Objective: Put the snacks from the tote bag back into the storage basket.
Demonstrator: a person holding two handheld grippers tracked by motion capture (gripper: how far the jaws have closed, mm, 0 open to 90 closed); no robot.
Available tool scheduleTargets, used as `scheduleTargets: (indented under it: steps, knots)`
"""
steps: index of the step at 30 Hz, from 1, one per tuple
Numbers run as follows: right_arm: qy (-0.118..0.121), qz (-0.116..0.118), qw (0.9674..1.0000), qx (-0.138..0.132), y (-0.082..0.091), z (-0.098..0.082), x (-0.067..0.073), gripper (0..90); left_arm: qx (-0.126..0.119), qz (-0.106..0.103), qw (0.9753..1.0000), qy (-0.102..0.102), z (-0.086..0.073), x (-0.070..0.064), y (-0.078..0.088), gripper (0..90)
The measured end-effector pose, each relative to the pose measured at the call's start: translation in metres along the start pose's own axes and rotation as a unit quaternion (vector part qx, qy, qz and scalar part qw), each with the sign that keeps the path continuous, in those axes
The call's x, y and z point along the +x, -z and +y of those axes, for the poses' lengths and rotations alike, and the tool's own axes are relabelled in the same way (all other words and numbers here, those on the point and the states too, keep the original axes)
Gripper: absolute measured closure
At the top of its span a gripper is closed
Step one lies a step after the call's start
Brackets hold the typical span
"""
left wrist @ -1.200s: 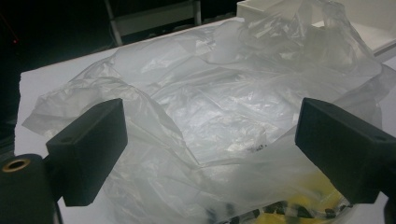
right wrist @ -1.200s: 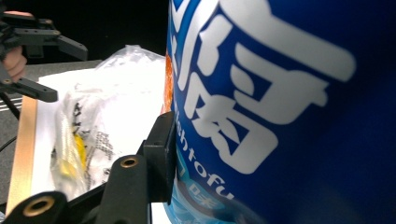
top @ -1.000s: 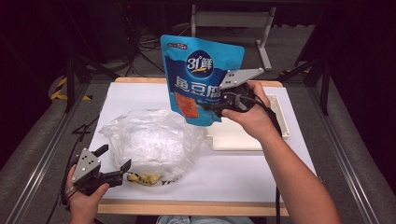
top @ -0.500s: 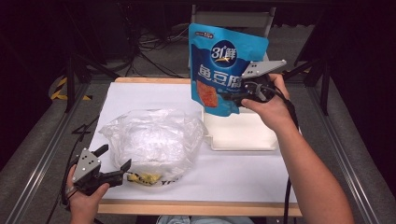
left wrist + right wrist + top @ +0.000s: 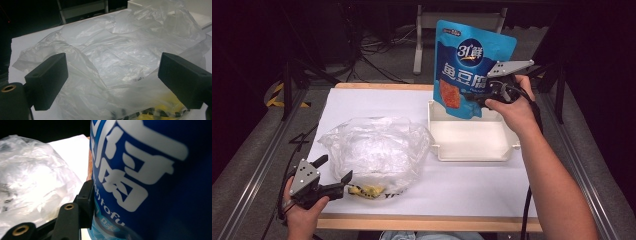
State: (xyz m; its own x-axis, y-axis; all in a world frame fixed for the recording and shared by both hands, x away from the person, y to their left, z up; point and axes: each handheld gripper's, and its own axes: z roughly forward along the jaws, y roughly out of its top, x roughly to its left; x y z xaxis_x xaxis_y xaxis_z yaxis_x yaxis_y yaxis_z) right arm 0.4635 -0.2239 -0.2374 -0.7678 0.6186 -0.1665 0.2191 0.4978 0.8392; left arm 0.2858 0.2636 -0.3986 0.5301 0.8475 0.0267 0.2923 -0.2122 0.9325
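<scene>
— Where's the blue snack pouch [image 5: 469, 65]?

— Up in the air, upright, over the far edge of the white tray [image 5: 472, 140]. The right claw [image 5: 472, 96] is pinching its lower right side.

— And the left claw [image 5: 333, 172]?

— Spread wide, gripping nothing, low at the near left corner of the desk [image 5: 377, 100]. It sits just beside the crumpled clear plastic bag [image 5: 374, 150], which lies left of the tray.

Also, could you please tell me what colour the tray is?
White: the tray shows best in the high view, below the pouch.
</scene>
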Motion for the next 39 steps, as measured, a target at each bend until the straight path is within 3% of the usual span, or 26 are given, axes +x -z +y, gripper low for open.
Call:
scheduleTargets:
  steps: [7,13,30,39]
  knots:
    - [-0.005,-0.009,0.9999,0.003,-0.008,-0.012,-0.009,52.9,0.0,-0.002,1.0,-0.002,0.0,-0.001,0.0,10.2]
    - [-0.019,-0.015,0.9996,0.015,-0.021,-0.035,-0.017,52.9,0.001,0.0,1.0,0.0,-0.001,0.0,0.0,10.2]
    - [-0.029,-0.016,0.9984,0.045,-0.048,-0.075,-0.019,53.0,0.003,-0.002,1.0,-0.003,0.0,0.0,0.0,10.2]
    - [-0.016,-0.015,0.9982,0.055,-0.061,-0.085,-0.017,53.0,0.003,0.0,1.0,-0.003,0.0,0.0,0.0,10.2]
